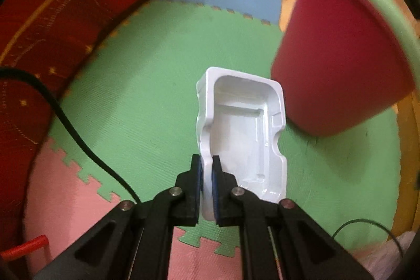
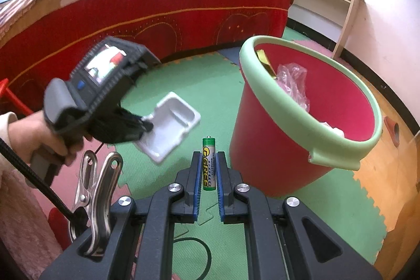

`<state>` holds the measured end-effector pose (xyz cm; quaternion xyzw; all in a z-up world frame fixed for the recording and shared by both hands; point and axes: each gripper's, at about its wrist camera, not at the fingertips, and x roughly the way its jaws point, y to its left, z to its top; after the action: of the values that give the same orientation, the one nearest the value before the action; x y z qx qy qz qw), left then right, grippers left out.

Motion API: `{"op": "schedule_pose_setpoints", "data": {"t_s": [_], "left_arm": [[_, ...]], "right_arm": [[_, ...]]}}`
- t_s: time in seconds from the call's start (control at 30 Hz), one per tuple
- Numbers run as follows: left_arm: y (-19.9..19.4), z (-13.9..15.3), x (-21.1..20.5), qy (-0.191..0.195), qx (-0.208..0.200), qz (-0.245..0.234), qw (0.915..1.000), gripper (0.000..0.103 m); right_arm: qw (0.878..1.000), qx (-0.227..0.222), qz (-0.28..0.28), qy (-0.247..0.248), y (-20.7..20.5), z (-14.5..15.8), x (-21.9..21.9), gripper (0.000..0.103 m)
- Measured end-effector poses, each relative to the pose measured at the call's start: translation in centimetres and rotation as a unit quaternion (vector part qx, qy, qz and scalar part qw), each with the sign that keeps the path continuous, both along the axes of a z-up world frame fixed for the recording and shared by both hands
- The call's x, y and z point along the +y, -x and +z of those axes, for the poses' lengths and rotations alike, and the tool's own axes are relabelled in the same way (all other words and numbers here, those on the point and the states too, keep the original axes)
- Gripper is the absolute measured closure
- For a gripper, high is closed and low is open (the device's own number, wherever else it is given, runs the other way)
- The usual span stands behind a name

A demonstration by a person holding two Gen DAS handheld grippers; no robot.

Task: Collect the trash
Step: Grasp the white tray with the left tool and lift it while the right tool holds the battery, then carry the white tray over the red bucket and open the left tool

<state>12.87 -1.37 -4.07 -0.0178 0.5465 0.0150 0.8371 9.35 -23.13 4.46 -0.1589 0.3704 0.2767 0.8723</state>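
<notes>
Both grippers are holding trash, our left gripper (image 1: 207, 162) pinching the white tray (image 1: 244, 133) and our right gripper (image 2: 208, 162) squeezing the battery (image 2: 209, 164), and we are still needing to drop both into the bucket (image 2: 262, 148), which is already holding some trash.

In the left wrist view the red bucket (image 1: 341, 64) is smeared with motion blur and its upper right runs off the picture. The tongs hide the near wall of the white plastic tray (image 1: 244, 127). In the right wrist view the left tongs (image 2: 148, 123) are blurred, and the bucket's wall conceals most of its contents (image 2: 291, 83).
</notes>
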Motion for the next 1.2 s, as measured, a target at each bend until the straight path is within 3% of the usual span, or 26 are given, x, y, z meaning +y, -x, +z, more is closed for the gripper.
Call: {"op": "schedule_pose_setpoints", "data": {"t_s": [0.37,0.77,1.0,1.2], "left_arm": [[1.4,7.6,1.3,0.02,-0.067,0.057,0.9959,0.096],[0.8,14.9,-1.0,0.049,-0.142,0.062,0.9868,0.096],[-0.3,17.4,-4.0,0.058,-0.167,0.044,0.9833,0.096],[-1.6,17.6,-6.8,0.061,-0.168,0.022,0.9836,0.095]], "right_arm": [[0.999,-0.018,0.001,-0.031,1.3,1.4,-1.5,0.092],[0.998,-0.039,-0.005,-0.057,1.3,2.8,-3.1,0.092],[0.997,-0.045,-0.007,-0.069,1.1,3.4,-3.8,0.092],[0.995,-0.051,-0.018,-0.08,1.0,3.8,-4.7,0.092]]}}
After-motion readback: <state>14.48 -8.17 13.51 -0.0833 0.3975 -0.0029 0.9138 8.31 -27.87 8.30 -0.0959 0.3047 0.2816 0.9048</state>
